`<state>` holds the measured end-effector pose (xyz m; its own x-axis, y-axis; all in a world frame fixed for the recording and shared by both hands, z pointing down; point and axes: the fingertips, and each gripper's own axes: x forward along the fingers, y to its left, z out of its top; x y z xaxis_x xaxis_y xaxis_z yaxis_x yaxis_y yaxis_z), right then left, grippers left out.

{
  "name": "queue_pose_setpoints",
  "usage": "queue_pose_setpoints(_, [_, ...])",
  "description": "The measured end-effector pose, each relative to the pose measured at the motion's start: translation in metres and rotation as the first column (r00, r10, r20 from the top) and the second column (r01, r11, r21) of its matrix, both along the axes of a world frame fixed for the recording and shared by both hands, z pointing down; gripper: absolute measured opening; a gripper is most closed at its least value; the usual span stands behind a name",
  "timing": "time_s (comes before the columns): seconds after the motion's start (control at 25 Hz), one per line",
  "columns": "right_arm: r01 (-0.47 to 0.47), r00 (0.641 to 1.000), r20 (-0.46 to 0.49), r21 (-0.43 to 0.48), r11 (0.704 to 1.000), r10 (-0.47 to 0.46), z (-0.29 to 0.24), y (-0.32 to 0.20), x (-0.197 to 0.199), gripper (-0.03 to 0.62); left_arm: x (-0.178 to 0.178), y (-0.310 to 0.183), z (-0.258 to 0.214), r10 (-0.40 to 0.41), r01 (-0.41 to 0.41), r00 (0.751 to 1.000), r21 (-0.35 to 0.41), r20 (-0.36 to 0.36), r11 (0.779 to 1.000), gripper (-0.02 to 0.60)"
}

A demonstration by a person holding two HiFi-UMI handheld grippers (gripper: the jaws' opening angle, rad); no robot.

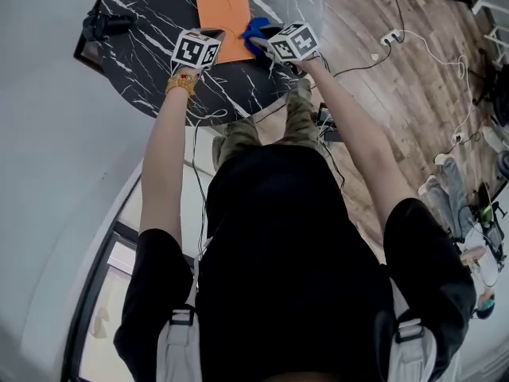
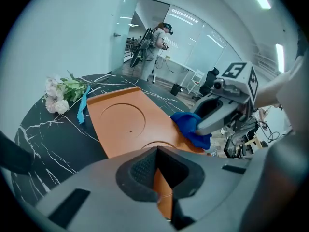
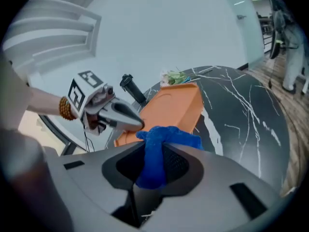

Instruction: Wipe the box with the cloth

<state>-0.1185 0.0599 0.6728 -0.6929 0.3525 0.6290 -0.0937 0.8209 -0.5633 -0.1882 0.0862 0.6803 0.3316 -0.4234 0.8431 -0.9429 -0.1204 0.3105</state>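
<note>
orange box (image 1: 223,21) on the marble table (image 1: 159,70) is clamped at its near edge by the left gripper (image 2: 158,178) for steadying, while blue cloth (image 3: 157,144) is pinched in the right gripper (image 3: 149,173) at the box's right edge.

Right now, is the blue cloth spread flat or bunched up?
Bunched up: the blue cloth sits crumpled between the right gripper's jaws, its wad at the flat orange box's edge.
</note>
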Motion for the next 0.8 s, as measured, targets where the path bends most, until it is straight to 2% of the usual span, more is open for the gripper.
queue_pose_setpoints(0.08, [0.049,0.999,0.015,-0.011,0.999,-0.049,-0.009,-0.005,-0.013,0.084,-0.007,-0.008,0.002,-0.001,0.000,1.000,0.017,0.014,1.000,0.003])
queue_pose_setpoints(0.16, [0.170,0.985,0.026,-0.016,0.985,-0.169,-0.021,0.004,-0.015,0.084,-0.013,-0.013,-0.002,-0.023,0.022,1.000,0.020,0.018,1.000,0.003])
queue_pose_setpoints(0.24, [0.252,0.968,0.012,0.007,0.968,-0.252,-0.028,0.020,0.000,0.084,-0.004,-0.006,-0.002,-0.064,0.064,0.998,-0.008,-0.025,0.998,0.004])
queue_pose_setpoints(0.28, [0.256,0.967,-0.005,0.034,0.966,-0.256,-0.029,0.024,0.010,0.084,0.006,-0.002,-0.001,-0.087,0.086,0.994,-0.027,-0.066,0.996,0.003])
queue_pose_setpoints(0.36, [0.217,0.976,-0.050,0.106,0.970,-0.213,-0.028,0.023,0.026,0.086,0.032,0.005,0.000,-0.117,0.110,0.983,-0.059,-0.144,0.992,0.003])
queue_pose_setpoints(0.44, [0.162,0.985,-0.084,0.185,0.969,-0.149,-0.026,0.020,0.037,0.086,0.064,0.011,0.000,-0.113,0.100,0.976,-0.078,-0.188,0.992,0.003])
queue_pose_setpoints(0.52, [0.102,0.992,-0.096,0.249,0.963,-0.080,-0.027,0.021,0.046,0.086,0.097,0.017,0.001,-0.089,0.076,0.978,-0.075,-0.191,0.994,0.003])
queue_pose_setpoints(0.6, [0.054,0.995,-0.098,0.284,0.957,-0.027,-0.030,0.026,0.052,0.086,0.117,0.017,0.000,-0.079,0.074,0.981,-0.036,-0.175,0.997,0.003])
queue_pose_setpoints(0.72, [0.065,0.991,-0.129,0.336,0.939,-0.023,-0.027,0.034,0.062,0.086,0.117,0.019,-0.006,-0.123,0.122,0.964,-0.019,-0.234,0.992,0.005])
queue_pose_setpoints(0.8, [0.083,0.987,-0.161,0.370,0.925,-0.025,-0.020,0.032,0.067,0.086,0.093,0.024,-0.014,-0.146,0.149,0.963,-0.004,-0.226,0.989,0.011])
